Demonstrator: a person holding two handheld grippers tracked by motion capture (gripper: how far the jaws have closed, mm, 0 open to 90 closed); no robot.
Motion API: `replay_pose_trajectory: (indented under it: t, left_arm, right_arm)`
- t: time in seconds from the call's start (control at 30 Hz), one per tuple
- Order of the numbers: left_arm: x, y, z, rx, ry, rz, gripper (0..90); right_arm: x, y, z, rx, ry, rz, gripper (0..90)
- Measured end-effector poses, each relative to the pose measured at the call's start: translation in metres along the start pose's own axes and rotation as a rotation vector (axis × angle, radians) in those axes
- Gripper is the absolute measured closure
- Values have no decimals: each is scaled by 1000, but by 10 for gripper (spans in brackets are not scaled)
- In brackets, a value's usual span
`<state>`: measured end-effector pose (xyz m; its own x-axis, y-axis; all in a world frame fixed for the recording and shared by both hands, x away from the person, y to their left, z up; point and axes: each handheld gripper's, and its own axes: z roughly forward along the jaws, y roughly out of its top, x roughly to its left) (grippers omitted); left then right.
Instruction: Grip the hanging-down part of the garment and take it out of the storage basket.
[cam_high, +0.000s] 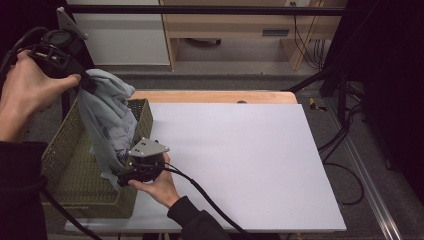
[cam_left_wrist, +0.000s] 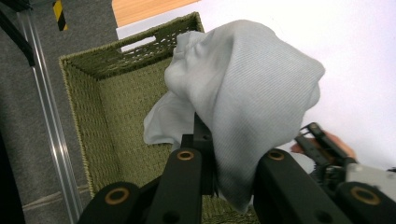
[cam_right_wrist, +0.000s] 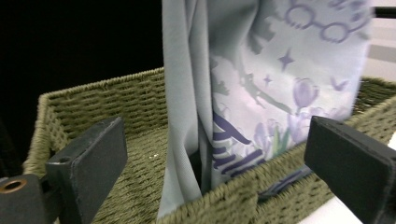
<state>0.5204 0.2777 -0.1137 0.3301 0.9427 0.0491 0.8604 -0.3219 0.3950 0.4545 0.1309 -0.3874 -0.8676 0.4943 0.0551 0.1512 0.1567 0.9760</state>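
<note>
High view: your left gripper (cam_high: 86, 82) is raised above the far left corner of the basket (cam_high: 60, 165), its jaws pinched on the top of a pale grey cloth (cam_high: 107, 125). The cloth hangs from that grip down into the basket, draping along the basket's right wall. The basket sits at the left edge of the white table (cam_high: 240, 160), partly overhanging it. Your right gripper (cam_high: 122, 175) is low at the basket's near right side, its tip against the cloth's lower edge; from here you cannot tell how its jaws stand.

Left gripper view: your left gripper (cam_left_wrist: 219, 186) has its jaws pressed on a fold of the cloth (cam_left_wrist: 247, 88), which bunches over them and hangs toward the basket (cam_left_wrist: 112, 107) floor below. Your right gripper (cam_left_wrist: 327, 158) and its hand show at the right, over the table (cam_left_wrist: 355, 56).

Right gripper view: your right gripper (cam_right_wrist: 215, 154) has its jaws spread wide, one each side of the hanging cloth (cam_right_wrist: 224, 93), neither pad touching it. The cloth shows a purple print of flowers, stars and lettering. Its lower part drops behind the basket (cam_right_wrist: 140, 186) rim, inside the basket.
</note>
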Motion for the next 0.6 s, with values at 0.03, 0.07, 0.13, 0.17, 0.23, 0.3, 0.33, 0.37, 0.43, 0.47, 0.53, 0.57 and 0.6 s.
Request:
replay_pose_trajectory:
  t: [0.03,0.07,0.13,0.17,0.23,0.3,0.33,0.37,0.43,0.47,0.53,0.57,0.6]
  left_arm:
    - [0,0,0,1,-3,1,823]
    - [0,0,0,-1,-1,2,824]
    - [-1,0,1,2,1,3,824]
    - [-1,0,1,1,0,4,824]
    - [0,0,1,2,0,5,824]
    - [0,0,1,2,1,3,823]
    - [0,-1,1,1,-2,4,824]
    - [0,-1,2,2,-2,4,823]
    - [0,-1,3,2,0,4,824]
    - [-1,-1,3,5,0,6,823]
    - [-1,-1,3,5,-2,8,823]
    - [0,-1,4,6,-2,9,823]
    - [0,-1,4,6,-2,9,823]
  right_arm:
    - [1,0,4,6,-7,-4,66]
    - [2,0,8,16,-12,-7,69]
    - [4,0,16,28,-12,8,84]
    - [5,0,20,34,-9,13,87]
    - [6,-1,26,53,-21,3,119]
    - [6,-3,32,57,-12,3,160]
    - [6,-4,34,63,-12,5,188]
    - [6,-4,36,64,-17,2,228]
    - [6,-6,38,60,-28,-1,327]
    - [5,-6,38,59,-33,-3,384]
    - [5,-6,39,64,-46,-7,515]
    - [4,-6,38,68,-46,-14,581]
    - [4,-6,38,68,-46,-14,581]
